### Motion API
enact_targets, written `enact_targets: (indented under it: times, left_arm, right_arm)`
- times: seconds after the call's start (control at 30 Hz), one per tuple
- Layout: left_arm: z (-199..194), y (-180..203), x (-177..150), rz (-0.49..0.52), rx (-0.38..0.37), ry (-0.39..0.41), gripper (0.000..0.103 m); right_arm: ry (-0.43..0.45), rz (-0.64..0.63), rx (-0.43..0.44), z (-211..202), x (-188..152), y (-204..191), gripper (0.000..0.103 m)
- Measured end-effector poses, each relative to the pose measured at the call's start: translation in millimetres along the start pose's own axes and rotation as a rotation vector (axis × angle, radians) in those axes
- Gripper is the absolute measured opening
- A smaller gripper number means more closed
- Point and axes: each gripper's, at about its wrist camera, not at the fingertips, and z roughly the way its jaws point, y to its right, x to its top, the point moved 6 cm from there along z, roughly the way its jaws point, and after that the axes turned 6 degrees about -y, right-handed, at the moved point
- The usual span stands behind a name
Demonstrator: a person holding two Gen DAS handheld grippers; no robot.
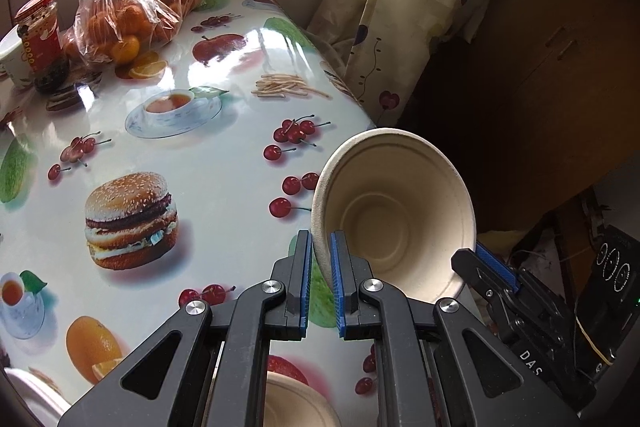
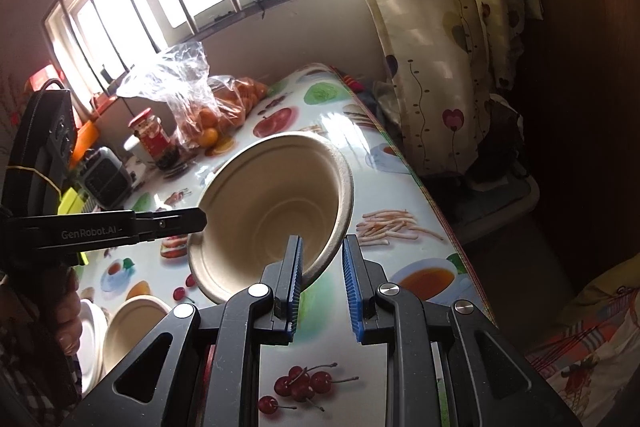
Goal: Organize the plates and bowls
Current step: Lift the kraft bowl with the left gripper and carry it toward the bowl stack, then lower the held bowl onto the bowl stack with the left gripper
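My left gripper (image 1: 321,281) is clamped on the near rim of the paper bowl (image 1: 394,211). My right gripper (image 2: 320,283) pinches its opposite rim, so the bowl hangs tilted between them above the table (image 1: 224,155).

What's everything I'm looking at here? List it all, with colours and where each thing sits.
held bowl: one, beige, tilted above the table's edge
second bowl: one, beige, on the table's near end
plates: count unclear, white, beside the second bowl
bag of oranges: one, clear plastic, far end
jar: one, red lid, beside the bag
cup: one, white, by the jar
tablecloth: one, glossy white, food prints
curtain: cream, right of the table
left gripper: black, blue pads, shut on the held bowl's rim
right gripper: same, opposite rim
hand: one, holding the left gripper
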Motion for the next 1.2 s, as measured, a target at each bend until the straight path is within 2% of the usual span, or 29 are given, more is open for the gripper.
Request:
enact_targets:
  times: [0.77,1.2]
  left_arm:
    - [-66,-27,-53,-0.031,-0.017,0.094,0.01]
    - [-86,-51,-87,-0.06,-0.016,0.115,0.01]
  right_arm:
    - [0.036,-0.063,0.066,-36,-37,-63,0.02]
    - [0.01,-0.08,0.1,-37,-64,-91,0.02]
